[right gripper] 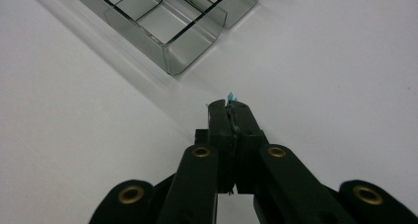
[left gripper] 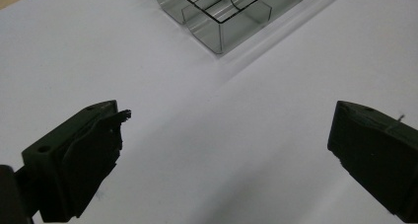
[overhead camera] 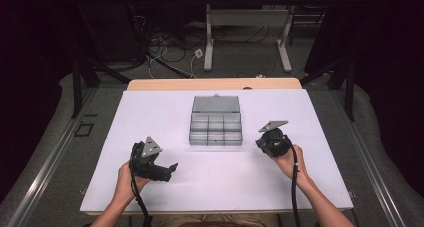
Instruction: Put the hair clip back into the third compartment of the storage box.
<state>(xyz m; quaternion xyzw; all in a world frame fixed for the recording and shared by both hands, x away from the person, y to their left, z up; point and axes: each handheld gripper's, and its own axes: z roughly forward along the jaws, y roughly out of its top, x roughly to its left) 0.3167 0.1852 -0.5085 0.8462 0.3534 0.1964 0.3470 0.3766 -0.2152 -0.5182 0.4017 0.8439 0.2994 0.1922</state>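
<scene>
A clear plastic compartment box (overhead camera: 216, 128) lies in the middle of the white mat, its lid (overhead camera: 216, 104) folded open toward the far side. To its lower left my left gripper (overhead camera: 170, 170) is held in a hand, jaws pointing right. In the left gripper view they stand wide apart (left gripper: 229, 115) over bare mat, with the box corner (left gripper: 226, 17) ahead. Just right of the box is my right gripper (overhead camera: 259, 143). Its jaws (right gripper: 228, 105) are pressed together, with a tiny blue fleck (right gripper: 229, 95) at the tips. The box's rounded corner (right gripper: 172, 51) lies just beyond.
The white mat (overhead camera: 150, 117) covers a wooden table (overhead camera: 215, 83). The box compartments look empty. Cables trail from both grippers toward the near edge. Beyond the table stand another table's legs (overhead camera: 208, 42) and floor cables.
</scene>
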